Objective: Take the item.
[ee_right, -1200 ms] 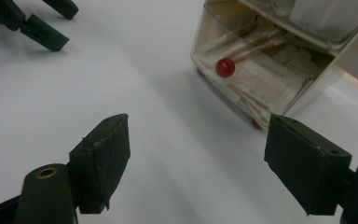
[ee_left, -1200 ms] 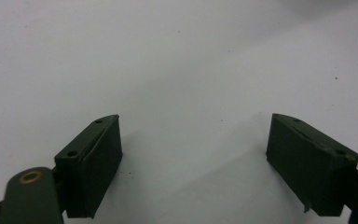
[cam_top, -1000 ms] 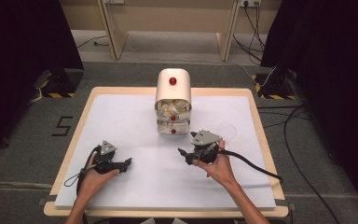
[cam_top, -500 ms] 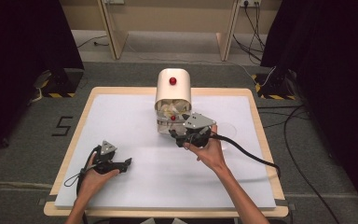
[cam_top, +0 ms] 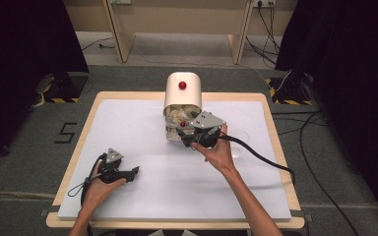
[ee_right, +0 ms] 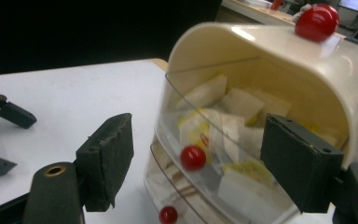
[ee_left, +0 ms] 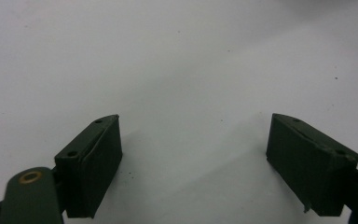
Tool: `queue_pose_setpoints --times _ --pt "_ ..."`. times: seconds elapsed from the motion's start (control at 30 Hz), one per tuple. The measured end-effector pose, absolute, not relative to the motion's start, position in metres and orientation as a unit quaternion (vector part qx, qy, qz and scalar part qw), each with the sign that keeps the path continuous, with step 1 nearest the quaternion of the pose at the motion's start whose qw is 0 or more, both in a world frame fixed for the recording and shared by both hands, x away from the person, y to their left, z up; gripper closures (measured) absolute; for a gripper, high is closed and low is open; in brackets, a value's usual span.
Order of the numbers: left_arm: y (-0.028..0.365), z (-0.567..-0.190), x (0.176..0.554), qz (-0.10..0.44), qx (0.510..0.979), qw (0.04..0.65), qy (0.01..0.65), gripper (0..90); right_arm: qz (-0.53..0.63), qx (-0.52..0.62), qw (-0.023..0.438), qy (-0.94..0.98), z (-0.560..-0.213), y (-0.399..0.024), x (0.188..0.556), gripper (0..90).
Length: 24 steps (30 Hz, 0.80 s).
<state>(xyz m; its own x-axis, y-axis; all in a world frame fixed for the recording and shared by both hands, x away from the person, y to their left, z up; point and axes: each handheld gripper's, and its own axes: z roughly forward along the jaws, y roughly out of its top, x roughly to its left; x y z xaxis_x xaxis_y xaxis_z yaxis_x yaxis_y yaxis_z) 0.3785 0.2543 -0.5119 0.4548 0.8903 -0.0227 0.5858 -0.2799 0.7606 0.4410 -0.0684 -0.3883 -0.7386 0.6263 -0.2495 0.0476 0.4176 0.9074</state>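
the right tool (cam_top: pixel 193 139) stands with its jaws wide apart, clamped on nothing, right in front of the cream dispenser box (cam_top: pixel 182 93). in the right gripper view the two black jaws straddle the clear front of the box, and a small red knob (ee_right: pixel 193 157) on the upper clear door sits between them but farther off, not yet touched. a second, lower red knob (ee_right: pixel 168 215) shows near the bottom edge, and a bigger red knob (ee_right: pixel 318 21) sits on the rounded top. behind the clear door lie white and yellowish packets (ee_right: pixel 235 116), loosely piled.

the box stands upright on the far middle of the white desk (cam_top: pixel 128 123), its clear front turned toward the person.

as a judgement: the work looks to be at its approach stage. the door appears closed, no packet is out on the desk, and the tool has only been lined up with the knob. closing on the knob, pulling the door and taking something out all seem left to do.

the right hand (cam_top: pixel 217 152) reaches forward and inward from the lower right, forearm stretched over the desk, tool pointed at the box front. the left tool (cam_top: pixel 128 173) rests low near the front left of the desk, jaws also apart over bare white surface, well away from the box, the left hand (cam_top: pixel 98 184) wrapped round its grip.
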Motion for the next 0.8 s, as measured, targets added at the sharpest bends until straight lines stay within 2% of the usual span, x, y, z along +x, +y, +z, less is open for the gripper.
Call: queue_pose_setpoints --times 0.1,0.4,0.8 --pt "0.254 -0.512 0.379 0.21 0.772 0.363 0.478 16.9 0.492 0.212 0.301 0.789 -0.386 -0.063 0.447 24.9" --pt "0.254 -0.512 0.378 0.21 0.772 0.363 0.478 16.9 0.473 0.228 0.284 0.802 -0.397 -0.057 0.463 23.5" --pt "0.254 -0.512 0.378 0.21 0.772 0.363 0.478 16.9 0.463 0.212 0.278 0.815 -0.398 -0.058 0.449 20.5"
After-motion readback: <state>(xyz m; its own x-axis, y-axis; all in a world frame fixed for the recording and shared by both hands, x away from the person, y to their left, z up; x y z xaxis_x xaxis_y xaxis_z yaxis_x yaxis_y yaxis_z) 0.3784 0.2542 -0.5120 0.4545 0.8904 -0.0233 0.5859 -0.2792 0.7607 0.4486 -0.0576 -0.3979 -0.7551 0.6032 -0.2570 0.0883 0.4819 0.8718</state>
